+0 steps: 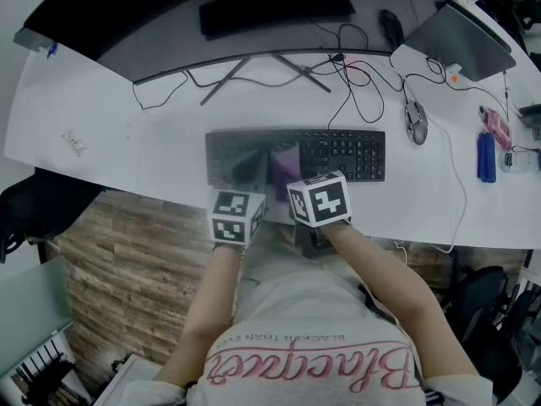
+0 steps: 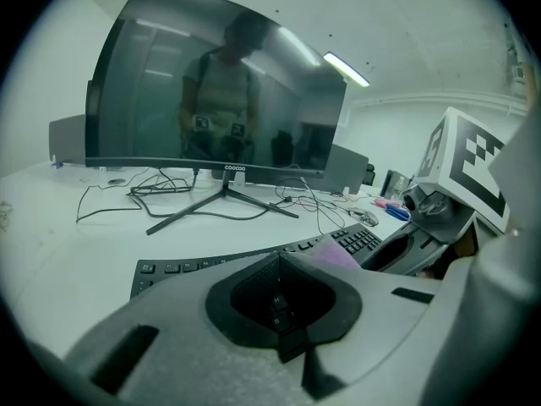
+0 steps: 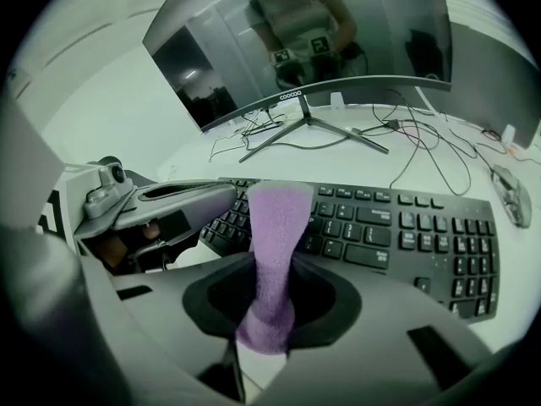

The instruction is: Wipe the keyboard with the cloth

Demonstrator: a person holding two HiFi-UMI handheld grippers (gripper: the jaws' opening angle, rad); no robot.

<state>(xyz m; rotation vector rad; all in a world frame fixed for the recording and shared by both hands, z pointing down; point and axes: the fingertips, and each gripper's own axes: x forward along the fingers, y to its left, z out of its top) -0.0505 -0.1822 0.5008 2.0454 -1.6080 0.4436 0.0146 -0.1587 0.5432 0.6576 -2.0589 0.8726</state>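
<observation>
A black keyboard [image 1: 338, 152] lies on the white desk [image 1: 101, 134] in front of me. My right gripper [image 1: 286, 178] is shut on a purple cloth [image 1: 284, 161] that rests on the keys left of the keyboard's middle. In the right gripper view the cloth [image 3: 275, 218] sticks out from between the jaws of the gripper [image 3: 270, 315] over the keyboard [image 3: 397, 231]. My left gripper [image 1: 248, 174] sits just left of it over the keyboard's left part. It is shut with nothing in it in the left gripper view [image 2: 280, 262].
A curved monitor [image 2: 215, 91] on a spread-leg stand is behind the keyboard, with loose cables [image 1: 359, 79] around it. A mouse [image 1: 416, 122], a blue object [image 1: 485, 156] and a pink one [image 1: 497, 127] lie at the right. The desk's front edge runs under my grippers.
</observation>
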